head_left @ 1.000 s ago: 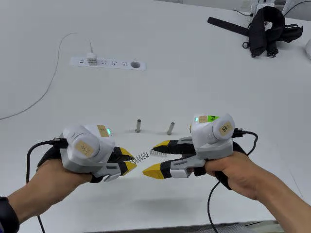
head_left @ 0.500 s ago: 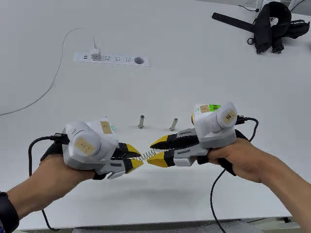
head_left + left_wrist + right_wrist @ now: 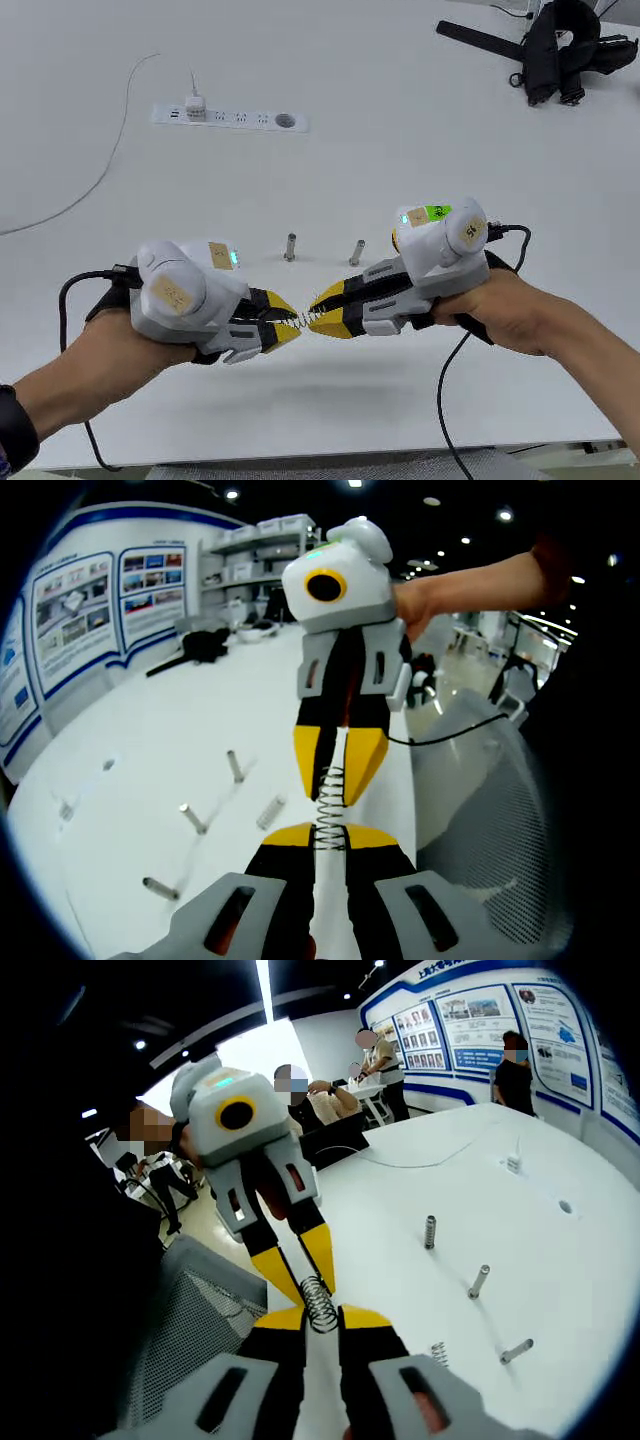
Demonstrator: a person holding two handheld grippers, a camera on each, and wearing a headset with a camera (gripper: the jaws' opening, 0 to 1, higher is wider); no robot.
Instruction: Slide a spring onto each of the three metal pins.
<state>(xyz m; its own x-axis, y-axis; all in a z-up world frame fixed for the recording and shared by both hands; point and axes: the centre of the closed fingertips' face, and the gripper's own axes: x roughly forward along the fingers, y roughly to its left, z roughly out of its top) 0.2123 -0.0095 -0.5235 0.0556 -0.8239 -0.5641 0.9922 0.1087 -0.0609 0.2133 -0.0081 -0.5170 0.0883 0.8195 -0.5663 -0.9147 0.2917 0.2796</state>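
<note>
Steel spring [image 3: 306, 319], held level in the air over the white table [image 3: 430, 150], on the person's side of the power strip [image 3: 228, 118]. The left gripper [image 3: 288, 325] has its yellow-tipped jaws closed narrowly on one end of the coil. The right gripper [image 3: 322, 314] meets it tip to tip and clamps the other end the same way. One metal pin [image 3: 290, 247] and a second pin [image 3: 356, 252] stand upright on the table, side by side, between the power strip and the held spring. In the left gripper view, a loose spring [image 3: 271, 811] lies on the table near the pins.
</note>
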